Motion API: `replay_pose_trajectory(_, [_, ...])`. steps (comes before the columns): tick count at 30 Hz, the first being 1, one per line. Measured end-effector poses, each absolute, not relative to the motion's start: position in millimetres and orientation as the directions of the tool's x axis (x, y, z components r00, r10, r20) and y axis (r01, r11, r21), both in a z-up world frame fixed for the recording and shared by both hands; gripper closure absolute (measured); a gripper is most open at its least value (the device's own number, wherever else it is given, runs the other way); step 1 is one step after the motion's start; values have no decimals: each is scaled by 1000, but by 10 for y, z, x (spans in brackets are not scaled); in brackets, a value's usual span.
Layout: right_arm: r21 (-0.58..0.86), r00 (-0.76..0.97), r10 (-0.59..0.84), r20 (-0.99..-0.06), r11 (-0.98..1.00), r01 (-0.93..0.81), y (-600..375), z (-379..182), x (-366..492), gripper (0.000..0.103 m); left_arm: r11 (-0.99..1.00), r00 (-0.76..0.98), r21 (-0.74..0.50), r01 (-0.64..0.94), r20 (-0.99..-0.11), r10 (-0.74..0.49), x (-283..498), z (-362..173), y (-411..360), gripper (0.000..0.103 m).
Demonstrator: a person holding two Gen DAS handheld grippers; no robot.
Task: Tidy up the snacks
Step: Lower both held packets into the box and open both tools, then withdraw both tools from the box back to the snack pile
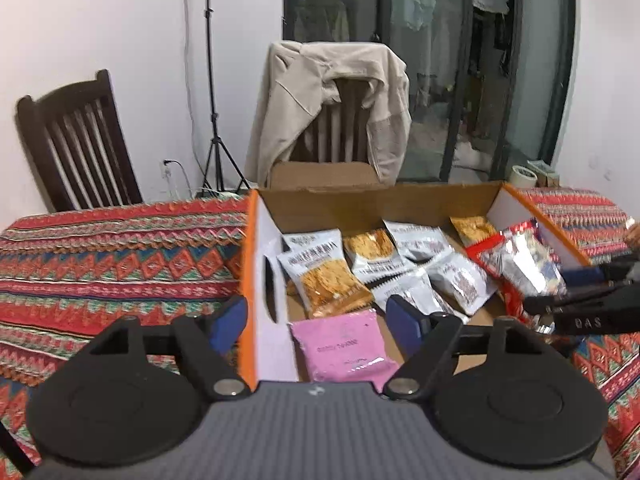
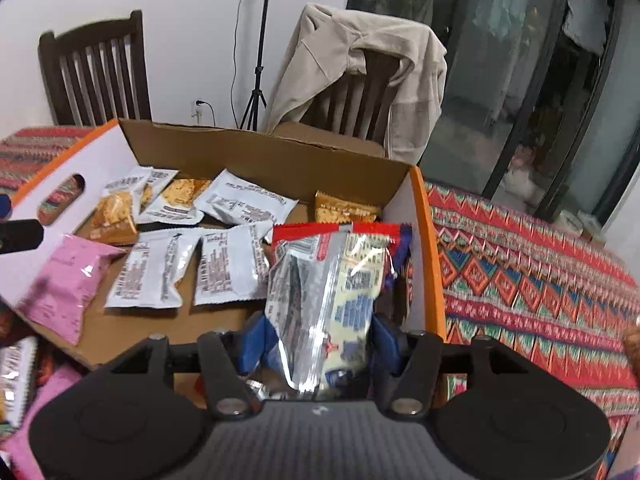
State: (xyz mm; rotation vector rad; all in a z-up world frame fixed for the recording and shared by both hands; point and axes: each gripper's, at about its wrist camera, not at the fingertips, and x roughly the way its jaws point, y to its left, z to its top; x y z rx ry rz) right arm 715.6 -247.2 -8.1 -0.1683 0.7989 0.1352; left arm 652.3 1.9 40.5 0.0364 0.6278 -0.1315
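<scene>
An open cardboard box (image 1: 256, 248) with orange-edged white flaps sits on the patterned tablecloth and holds several snack packets. A pink packet (image 1: 344, 344) lies at its near left corner; it also shows in the right wrist view (image 2: 64, 284). My left gripper (image 1: 316, 320) is open and empty, its fingers straddling the box's left wall above the pink packet. My right gripper (image 2: 316, 344) is shut on a silver and red snack bag (image 2: 328, 280), held over the box's right side by the right flap (image 2: 424, 248). The bag also shows in the left wrist view (image 1: 520, 260).
A dark wooden chair (image 1: 76, 140) stands back left. A second chair draped with a beige jacket (image 1: 332, 100) stands behind the box. A tripod (image 1: 216, 120) stands by the wall. A tape roll (image 1: 524, 176) sits at the table's far right. More packets (image 2: 16, 364) lie left of the box.
</scene>
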Motion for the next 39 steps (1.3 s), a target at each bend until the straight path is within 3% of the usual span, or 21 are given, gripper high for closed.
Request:
replay_pose_trajectory(3, [-16, 665, 114, -738, 983, -185, -2578, -26, 7076, 44, 992, 809, -15, 124, -578, -110, 6419, 565, 102, 24])
replay_pose_trajectory(11, [23, 691, 124, -712, 988, -154, -2638, 166, 6769, 32, 992, 828, 6, 128, -551, -104, 5994, 970, 134, 24])
replay_pose_trajectory(19, [-13, 796, 158, -585, 979, -204, -2745, 980, 5943, 22, 986, 871, 18, 168, -471, -140, 5105, 1515, 127, 19])
replay_pose_trajectory(23, [-38, 836, 178, -518, 972, -231, -2853, 1360, 5338, 19, 975, 884, -7, 224, -419, -206, 4444, 1711, 167, 10])
replay_pose_trajectory(27, [-71, 870, 185, -457, 967, -243, -2967, 1633, 4692, 12, 963, 875, -72, 260, -405, -267, 3801, 1754, 258, 6])
replay_pose_trajectory(31, [-74, 894, 193, -405, 967, -243, -3107, 1806, 4068, 8, 955, 890, -56, 292, -351, -293, 3148, 1748, 319, 1])
replay_pose_trajectory(33, [-63, 902, 209, -379, 966, -250, -3174, 1844, 3737, 2, 958, 905, -15, 287, -322, -277, 2802, 1726, 311, 1])
replay_pose_trajectory(39, [-50, 915, 233, -328, 963, -263, -3227, 1758, 2808, 0, 978, 959, 48, 202, -211, -188, 1991, 1473, 328, 0])
